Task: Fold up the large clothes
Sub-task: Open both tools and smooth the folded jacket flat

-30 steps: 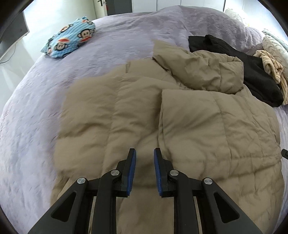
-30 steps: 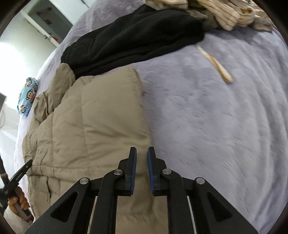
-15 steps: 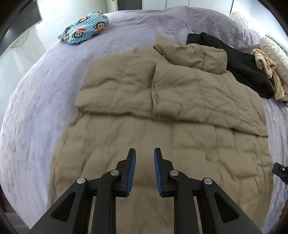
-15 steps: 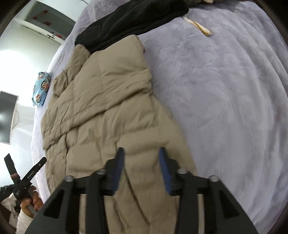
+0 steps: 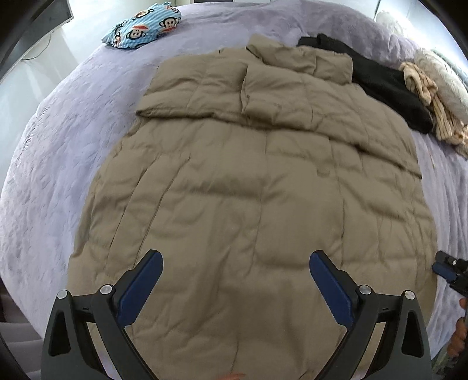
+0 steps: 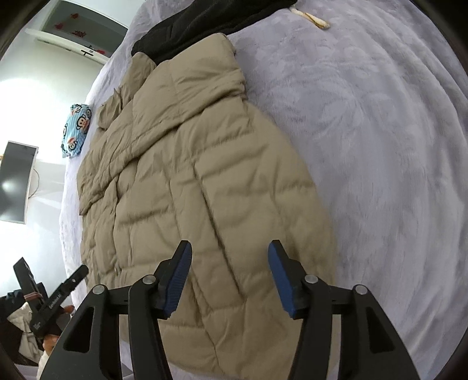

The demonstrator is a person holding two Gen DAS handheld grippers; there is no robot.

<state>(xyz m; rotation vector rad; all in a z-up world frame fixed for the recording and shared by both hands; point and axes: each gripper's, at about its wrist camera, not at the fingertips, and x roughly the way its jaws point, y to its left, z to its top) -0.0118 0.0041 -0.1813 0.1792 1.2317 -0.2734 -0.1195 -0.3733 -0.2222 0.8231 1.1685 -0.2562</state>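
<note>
A tan quilted down coat (image 5: 251, 204) lies spread flat on the lavender bed (image 5: 58, 163), filling most of its middle. Its sleeves are folded in across the chest, making a thicker band toward twelve o'clock in the left wrist view, with the hood or collar bunched just past that. The hem end lies nearest the two tools.

The left tool (image 5: 234, 280) hangs over the hem end, its blue-padded jaws having just swung wide apart; only the coat's surface shows below them and nothing is pinched. The right tool (image 6: 231, 274) hangs over the coat's right edge near the hem, its jaws also having just been opening, about half spread, pads clear of the fabric. From the right wrist view the left tool shows again at about eight o'clock, held in a hand (image 6: 54, 336).

Touching the coat's collar end, at one o'clock in the left view, is a black garment (image 5: 389, 87), and beside that a heap of cream knitwear (image 5: 430, 96). Well apart, at eleven o'clock, sits a blue striped bundle with monkey faces (image 5: 143, 24). A dark screen (image 6: 14, 181) hangs on the wall beyond the bed's edge.
</note>
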